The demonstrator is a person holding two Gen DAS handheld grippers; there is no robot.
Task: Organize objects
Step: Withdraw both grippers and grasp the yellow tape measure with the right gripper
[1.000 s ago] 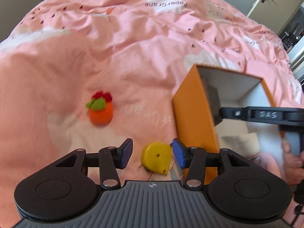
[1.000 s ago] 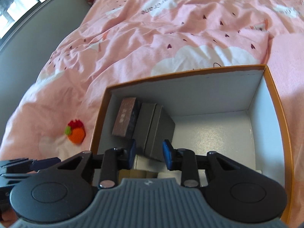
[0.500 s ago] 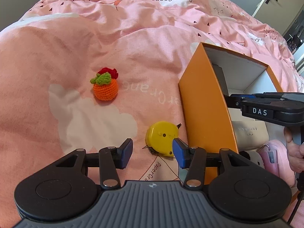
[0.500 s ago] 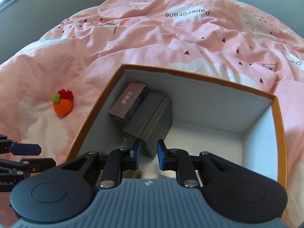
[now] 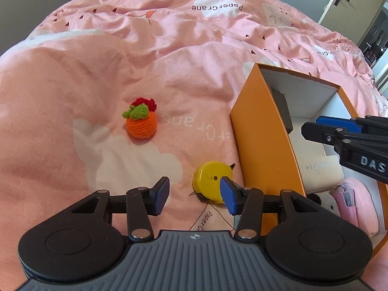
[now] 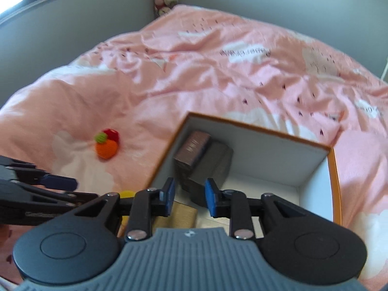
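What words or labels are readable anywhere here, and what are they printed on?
"PaperCrane": upside down on a white cloud of the pink bedspread, and again on it near the left gripper.
"DAS": on the right gripper, along its side.
Small print on the beige box in the orange box: too small to read.

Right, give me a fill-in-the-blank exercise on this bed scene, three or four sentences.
1. The round yellow tape measure lies on the pink quilt right beside the ____ cardboard box.
2. The crocheted orange fruit toy has a green leaf and a ____ top.
3. The dark rectangular cases lie ____ the box.
4. Nothing sits between the pads of the left hand-held gripper, so it is ____.

Missing words: orange; red; inside; open
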